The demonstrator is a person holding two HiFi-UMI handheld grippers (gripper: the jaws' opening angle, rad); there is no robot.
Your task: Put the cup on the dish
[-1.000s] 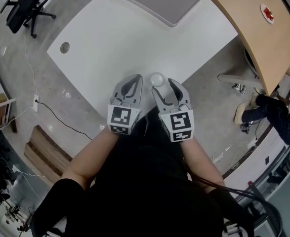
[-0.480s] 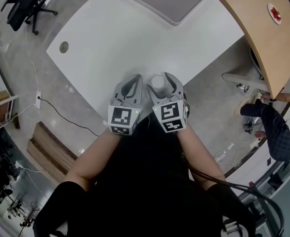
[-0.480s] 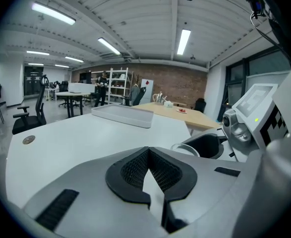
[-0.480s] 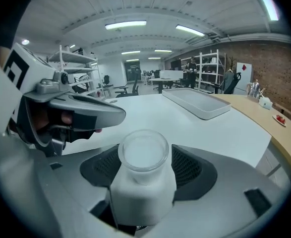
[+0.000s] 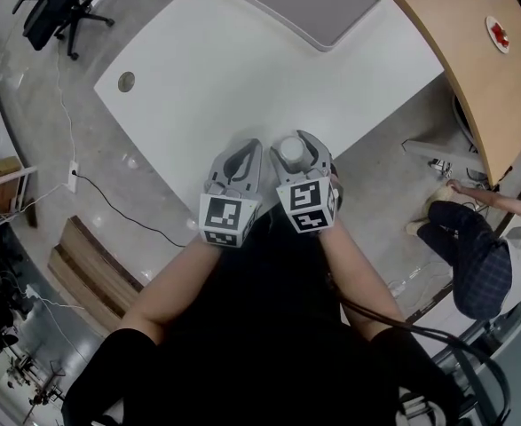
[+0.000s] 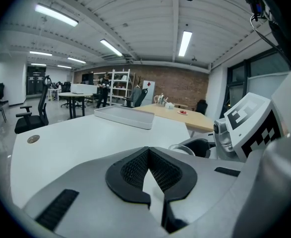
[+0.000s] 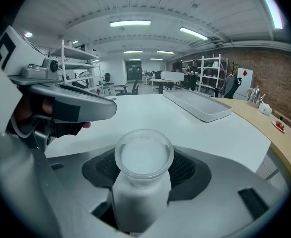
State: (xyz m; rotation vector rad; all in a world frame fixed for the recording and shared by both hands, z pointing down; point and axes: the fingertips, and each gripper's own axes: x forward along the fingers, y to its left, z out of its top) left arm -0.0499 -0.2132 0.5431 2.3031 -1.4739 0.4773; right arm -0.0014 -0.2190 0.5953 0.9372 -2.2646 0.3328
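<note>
left tool (image 6: 147,151): closed, empty | right tool (image 5: 296,145): jaws have just been opening, now loose around cup (image 7: 144,158) | cup: upright on white worktop (image 5: 224,69), near its edge

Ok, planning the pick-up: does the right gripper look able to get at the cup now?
Probably yes. The cup stands upright between the jaws of the right gripper, which have just been opening and stand wide; nothing lies between them and it.
</note>
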